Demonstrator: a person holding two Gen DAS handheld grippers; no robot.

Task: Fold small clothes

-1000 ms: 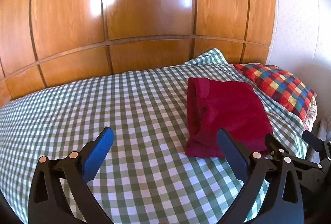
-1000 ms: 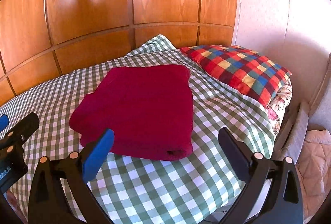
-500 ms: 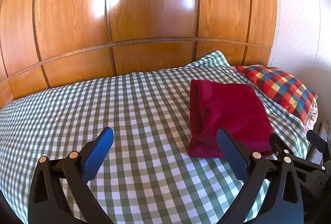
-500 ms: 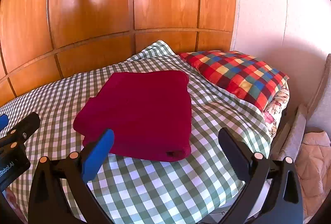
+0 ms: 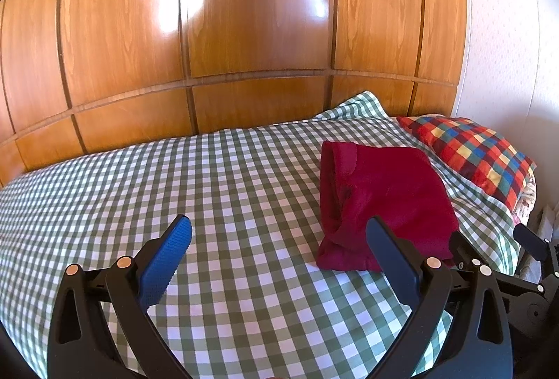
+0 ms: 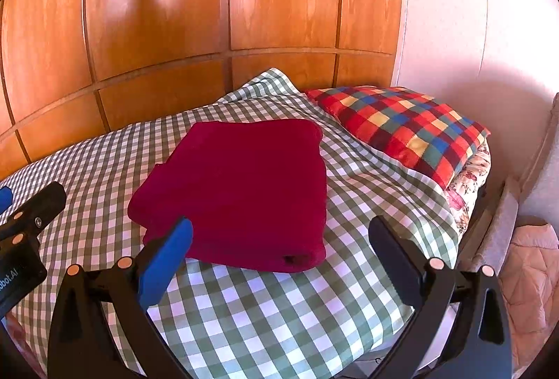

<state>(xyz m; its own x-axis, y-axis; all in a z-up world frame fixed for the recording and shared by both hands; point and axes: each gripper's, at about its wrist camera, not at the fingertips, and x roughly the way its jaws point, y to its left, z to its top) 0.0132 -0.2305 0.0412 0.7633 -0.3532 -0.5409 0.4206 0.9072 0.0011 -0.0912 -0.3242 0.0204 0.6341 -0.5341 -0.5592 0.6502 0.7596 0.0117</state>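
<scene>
We lose the near corner of the folded red garment [image 5: 384,200] behind a finger of the left gripper [image 5: 277,234] in the left wrist view. The right gripper [image 5: 489,242] shows there only in part, cut off by the right edge. In the right wrist view, one blue pad [image 6: 166,262] covers the garment's front left edge, and lettering on the left gripper's body (at the far left) runs out of frame. The checked sheet [image 6: 265,319] continues below both frames.

Crimson garment [image 6: 244,190], green-checked bedcover [image 5: 227,190]
</scene>
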